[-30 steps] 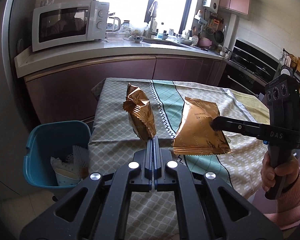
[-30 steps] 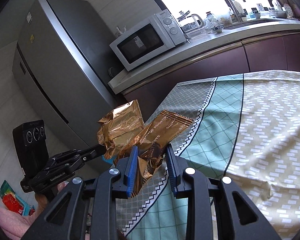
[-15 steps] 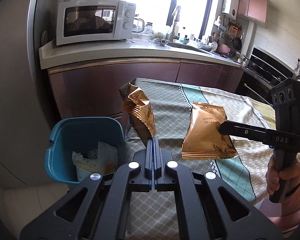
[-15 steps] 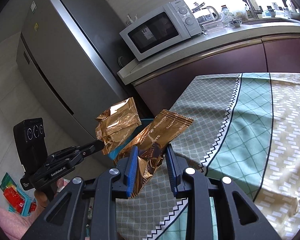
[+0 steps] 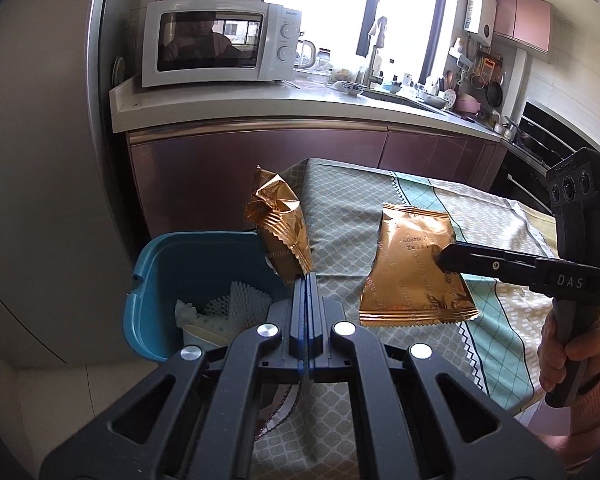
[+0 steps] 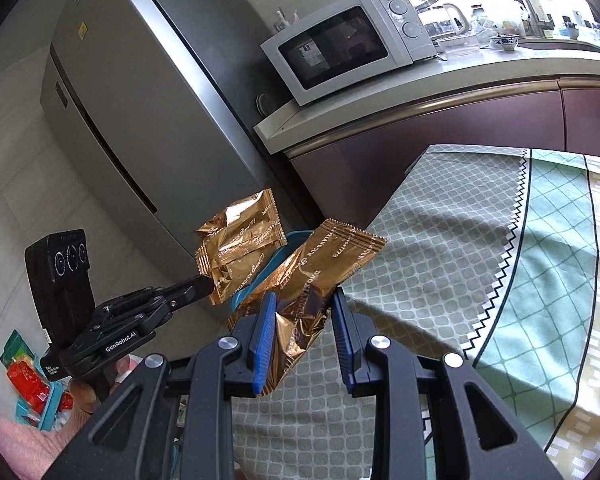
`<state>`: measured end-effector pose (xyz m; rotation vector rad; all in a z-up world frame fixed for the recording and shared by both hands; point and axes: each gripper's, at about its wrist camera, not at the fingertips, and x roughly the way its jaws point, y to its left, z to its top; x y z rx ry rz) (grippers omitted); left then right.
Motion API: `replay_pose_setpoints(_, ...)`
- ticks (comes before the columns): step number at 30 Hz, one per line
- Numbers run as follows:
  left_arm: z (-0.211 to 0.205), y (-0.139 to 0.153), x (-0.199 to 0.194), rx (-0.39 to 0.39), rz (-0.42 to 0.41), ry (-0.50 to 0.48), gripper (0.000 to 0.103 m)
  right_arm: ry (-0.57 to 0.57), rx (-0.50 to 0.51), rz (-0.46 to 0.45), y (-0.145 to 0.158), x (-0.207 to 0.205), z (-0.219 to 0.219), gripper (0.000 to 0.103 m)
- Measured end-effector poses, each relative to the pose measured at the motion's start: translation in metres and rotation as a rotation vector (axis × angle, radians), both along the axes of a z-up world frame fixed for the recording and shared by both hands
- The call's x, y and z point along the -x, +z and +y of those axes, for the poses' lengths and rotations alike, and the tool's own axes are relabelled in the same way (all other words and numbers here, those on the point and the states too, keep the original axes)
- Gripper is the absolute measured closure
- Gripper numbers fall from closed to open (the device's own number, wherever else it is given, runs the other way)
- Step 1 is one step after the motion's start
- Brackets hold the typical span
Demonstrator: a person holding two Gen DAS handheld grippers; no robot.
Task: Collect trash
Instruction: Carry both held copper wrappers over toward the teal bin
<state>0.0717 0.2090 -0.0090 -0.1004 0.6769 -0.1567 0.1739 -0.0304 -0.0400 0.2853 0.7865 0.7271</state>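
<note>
My left gripper [image 5: 307, 280] is shut on a crumpled gold snack wrapper [image 5: 280, 232] and holds it in the air over the right rim of a blue trash bin [image 5: 172, 276]. The bin holds white paper and foam netting. My right gripper [image 6: 303, 312] is shut on a flatter gold snack wrapper [image 6: 312, 276], held above the table edge. In the left wrist view this wrapper [image 5: 414, 268] hangs to the right of the bin. In the right wrist view the left gripper [image 6: 204, 286] and its wrapper [image 6: 238, 246] are left of mine.
A table with a grey, green and yellow patterned cloth [image 5: 380, 208] stands right of the bin. Behind are a maroon cabinet with a counter [image 5: 300, 116], a white microwave [image 5: 216, 46] and a steel fridge [image 6: 132, 112]. Red packets [image 6: 24, 376] lie on the floor.
Both grippers have moved left with their wrappers, from over the table toward the blue bin. The left wrapper now hangs at the bin's rim. Both grips are unchanged.
</note>
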Motion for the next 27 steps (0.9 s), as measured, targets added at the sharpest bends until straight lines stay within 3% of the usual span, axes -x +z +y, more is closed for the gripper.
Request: replay_pose_setpoints(27, 0.030, -0.013, -0.003, -0.009, 0.028, 0.068, 0.102, 0.071, 0.049, 0.009, -0.004, -0.032, 0.056, 0.077)
